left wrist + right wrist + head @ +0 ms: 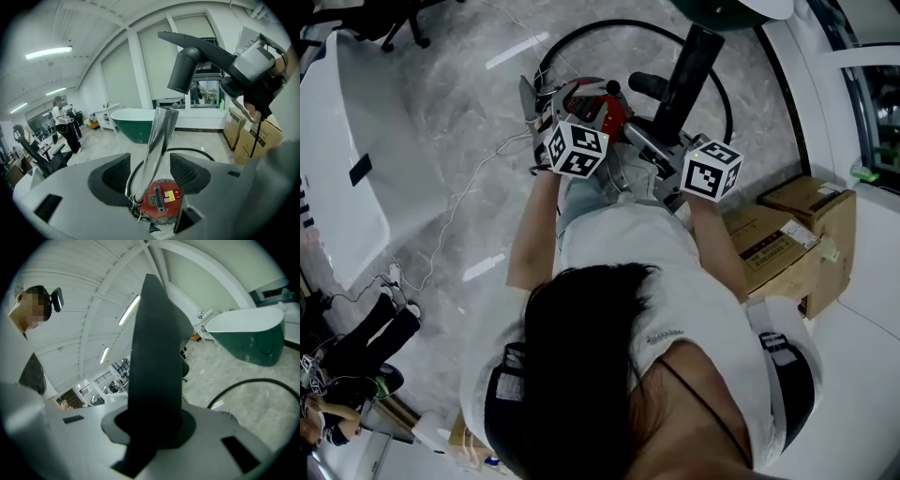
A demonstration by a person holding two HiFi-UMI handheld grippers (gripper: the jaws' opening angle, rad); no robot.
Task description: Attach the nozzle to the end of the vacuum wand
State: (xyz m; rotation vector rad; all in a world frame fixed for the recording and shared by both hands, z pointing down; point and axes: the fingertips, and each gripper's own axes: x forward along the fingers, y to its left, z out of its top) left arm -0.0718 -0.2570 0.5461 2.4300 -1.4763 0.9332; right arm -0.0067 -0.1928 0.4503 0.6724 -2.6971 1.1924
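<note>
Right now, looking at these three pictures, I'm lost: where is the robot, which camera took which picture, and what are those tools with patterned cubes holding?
There is no robot: a person holds a two-jaw gripper in each hand. The top-down picture comes from a camera on the person's head; the patterned cubes are parts of the grippers. The other two pictures come from cameras riding on the grippers, looking along their jaws. The left gripper is open, with the shiny vacuum wand standing between its jaws, not clamped. The right gripper is shut on the black nozzle. On the marble floor lie the red vacuum body and, to the right, cardboard boxes.
</note>
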